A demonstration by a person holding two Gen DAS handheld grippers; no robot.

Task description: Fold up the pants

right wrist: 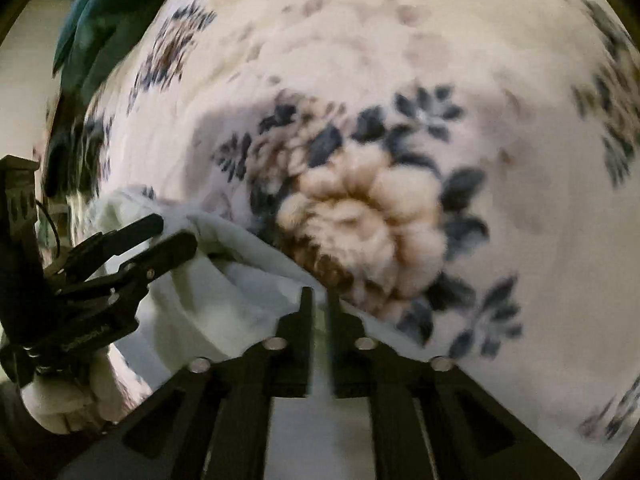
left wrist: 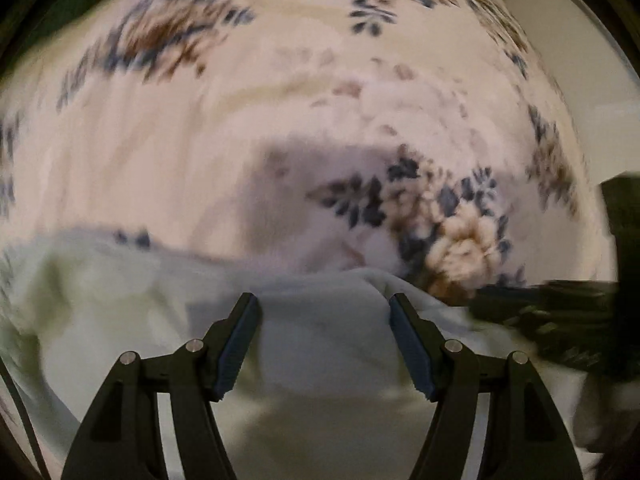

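Below, pants [left wrist: 320, 344] edge on floral bedspread [left wrist: 200, 152]

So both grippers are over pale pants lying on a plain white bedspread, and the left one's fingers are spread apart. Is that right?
Not quite: the bedspread is not plain, it carries big blue and tan flowers, clearest in the right wrist view. The rest holds: the pale pants lie under both, and the left gripper has its fingers spread apart.

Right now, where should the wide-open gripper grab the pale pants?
Take the raised fold of the pale pants lying between the left gripper fingers, coming straight down from above. That ridge stands up off the floral bedspread, so the fingers can close on both sides.
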